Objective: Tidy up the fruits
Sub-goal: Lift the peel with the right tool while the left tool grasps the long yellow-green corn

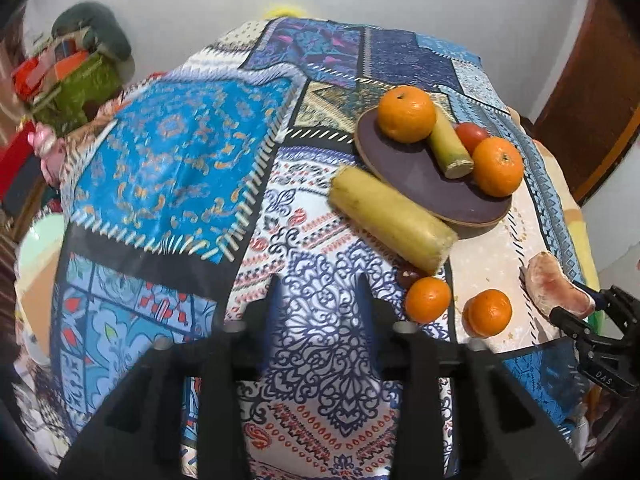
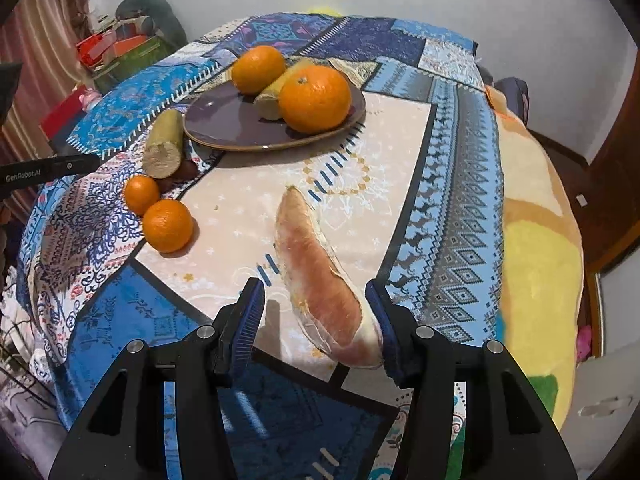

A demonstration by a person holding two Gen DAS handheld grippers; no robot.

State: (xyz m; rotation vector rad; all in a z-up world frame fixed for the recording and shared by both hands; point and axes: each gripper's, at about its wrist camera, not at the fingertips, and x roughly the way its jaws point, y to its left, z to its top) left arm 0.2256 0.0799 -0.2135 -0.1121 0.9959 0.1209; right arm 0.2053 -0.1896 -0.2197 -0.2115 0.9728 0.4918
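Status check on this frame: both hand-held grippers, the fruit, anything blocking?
Left hand-held gripper open, empty over cloth. Right hand-held gripper straddles pomelo wedge, grip unclear. Plate partly loaded; two small oranges loose. Nothing in the way.

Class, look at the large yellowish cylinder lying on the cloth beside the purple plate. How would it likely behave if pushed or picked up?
The cylinder is round and lies on its side, so a sideways push would probably roll it. It looks thick and solid, with a fibrous cut end, so it is likely stiff and fairly heavy. It seems to lean on the plate, which may stop it rolling that way.
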